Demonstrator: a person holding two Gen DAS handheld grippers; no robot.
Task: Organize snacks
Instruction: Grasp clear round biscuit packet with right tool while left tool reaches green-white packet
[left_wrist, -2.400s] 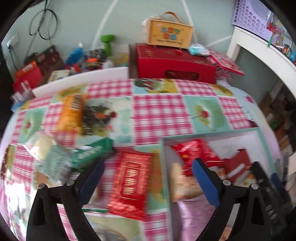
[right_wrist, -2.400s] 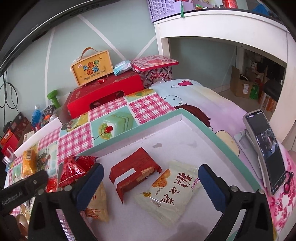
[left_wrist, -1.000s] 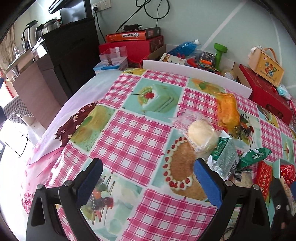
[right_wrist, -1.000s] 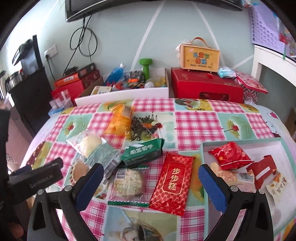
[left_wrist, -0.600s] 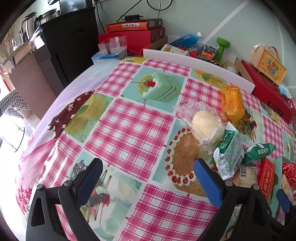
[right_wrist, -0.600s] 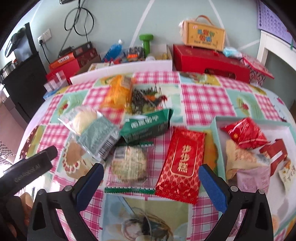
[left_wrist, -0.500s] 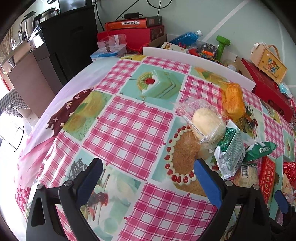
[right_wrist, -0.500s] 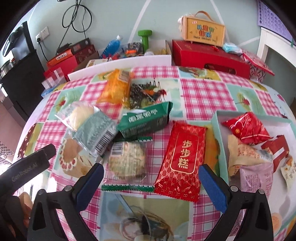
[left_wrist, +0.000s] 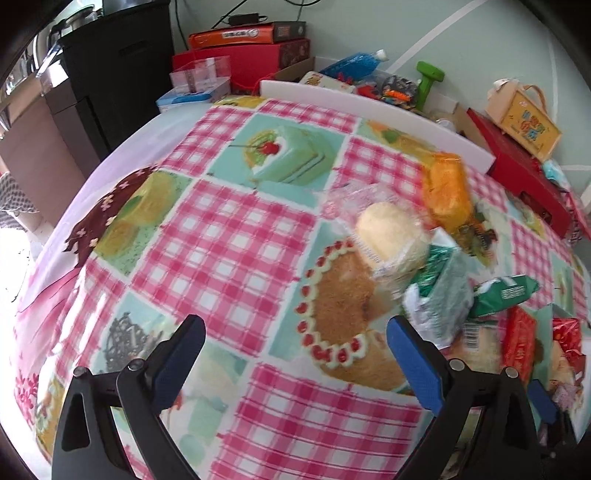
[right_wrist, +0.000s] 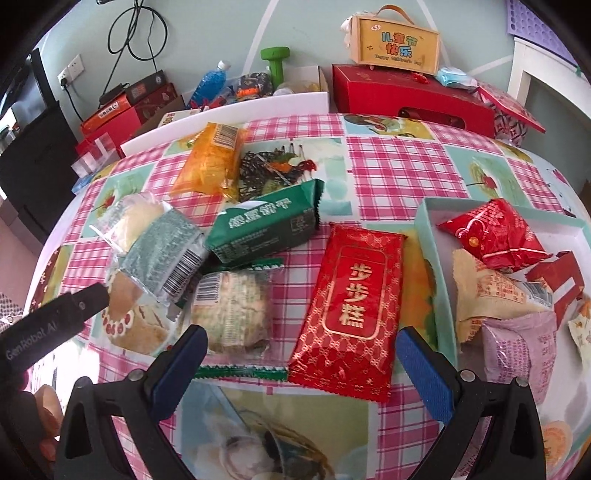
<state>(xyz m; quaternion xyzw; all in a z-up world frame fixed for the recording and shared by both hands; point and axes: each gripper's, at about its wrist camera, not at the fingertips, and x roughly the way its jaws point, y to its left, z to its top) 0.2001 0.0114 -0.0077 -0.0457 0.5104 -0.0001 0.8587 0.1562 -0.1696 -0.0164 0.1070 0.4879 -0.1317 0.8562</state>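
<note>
Pink checked tabletop (right_wrist: 391, 162) is covered in snacks. Right gripper (right_wrist: 299, 354) hovers wide open, empty, over the shiny red foil snack packet (right_wrist: 351, 306), just left of the pale-green box (right_wrist: 432, 254). Left gripper (left_wrist: 291, 343) gapes empty too.

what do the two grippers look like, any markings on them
Both the left gripper and the right gripper have black plastic frames with round pivot screws and blue textured pads inside the fingers. Seen from the right wrist, the left one's black finger carries grey "GenRobot.AI" lettering.

Tray (right_wrist: 430, 236) cut off at right; snack pile (left_wrist: 439, 295) motion-blurred.
</note>
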